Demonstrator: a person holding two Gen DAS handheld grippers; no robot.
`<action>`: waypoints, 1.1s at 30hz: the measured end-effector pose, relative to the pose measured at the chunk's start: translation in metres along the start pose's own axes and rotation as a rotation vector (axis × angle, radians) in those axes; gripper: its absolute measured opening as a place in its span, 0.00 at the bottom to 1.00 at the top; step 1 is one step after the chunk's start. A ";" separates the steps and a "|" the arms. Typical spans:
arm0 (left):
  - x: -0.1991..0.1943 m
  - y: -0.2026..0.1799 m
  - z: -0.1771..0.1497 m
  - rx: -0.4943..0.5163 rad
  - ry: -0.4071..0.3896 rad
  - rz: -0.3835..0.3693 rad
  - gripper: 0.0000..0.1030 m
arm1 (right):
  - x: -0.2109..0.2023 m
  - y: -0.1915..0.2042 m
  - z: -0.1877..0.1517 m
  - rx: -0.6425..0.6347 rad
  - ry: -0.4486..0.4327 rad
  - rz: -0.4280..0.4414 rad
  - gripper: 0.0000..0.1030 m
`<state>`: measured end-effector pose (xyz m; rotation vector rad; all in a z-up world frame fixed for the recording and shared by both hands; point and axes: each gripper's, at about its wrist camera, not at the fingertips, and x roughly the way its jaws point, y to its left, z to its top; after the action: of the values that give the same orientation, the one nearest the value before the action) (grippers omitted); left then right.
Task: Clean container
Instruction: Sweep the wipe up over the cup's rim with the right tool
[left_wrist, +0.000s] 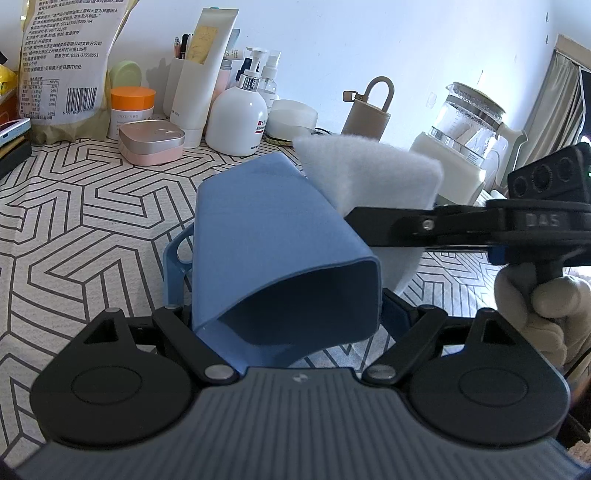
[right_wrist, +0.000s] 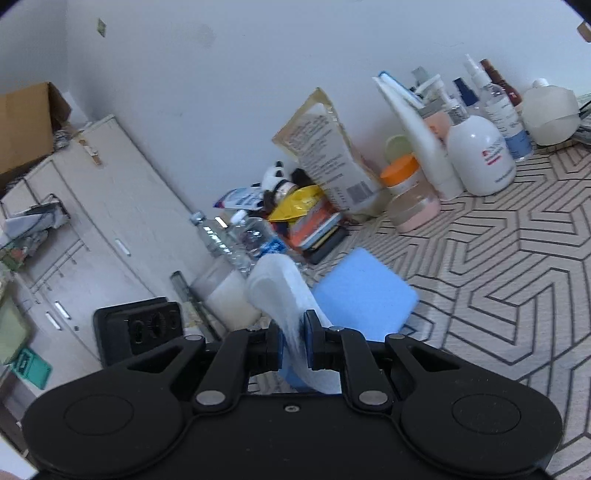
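- Left wrist view: left gripper (left_wrist: 286, 314) clamps the blue container (left_wrist: 273, 240) mid-frame; wiping pressure could twist it loose.
- Right gripper (right_wrist: 293, 343) pinches the white cloth (right_wrist: 284, 295); that narrow hold may slip.

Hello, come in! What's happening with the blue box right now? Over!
Left tool gripping blue container, mouth toward camera. Right tool shut on white cloth, pressed against its side. Nothing in the way.

Plain white wall (left_wrist: 369, 44) all along the back, bright daylight on it, with a curtain (left_wrist: 554, 103) hanging at the far right. The bench (left_wrist: 92, 206) wears a geometric line-patterned cover, and a low cream cabinet (right_wrist: 92, 221) stands beside it, cardboard box (right_wrist: 26, 122) on top.
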<state>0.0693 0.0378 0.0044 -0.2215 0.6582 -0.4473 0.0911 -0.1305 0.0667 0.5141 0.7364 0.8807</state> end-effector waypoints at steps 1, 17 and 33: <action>0.000 0.000 0.000 0.000 0.000 0.000 0.84 | 0.000 -0.003 0.000 0.010 0.002 -0.021 0.16; 0.000 0.002 -0.001 -0.011 -0.002 -0.004 0.85 | 0.000 0.012 -0.002 -0.034 0.010 0.046 0.19; 0.000 0.000 0.000 0.004 0.001 0.010 0.85 | 0.001 0.008 -0.001 -0.090 0.014 -0.097 0.16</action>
<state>0.0693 0.0376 0.0044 -0.2144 0.6595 -0.4391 0.0864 -0.1253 0.0714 0.3900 0.7248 0.8234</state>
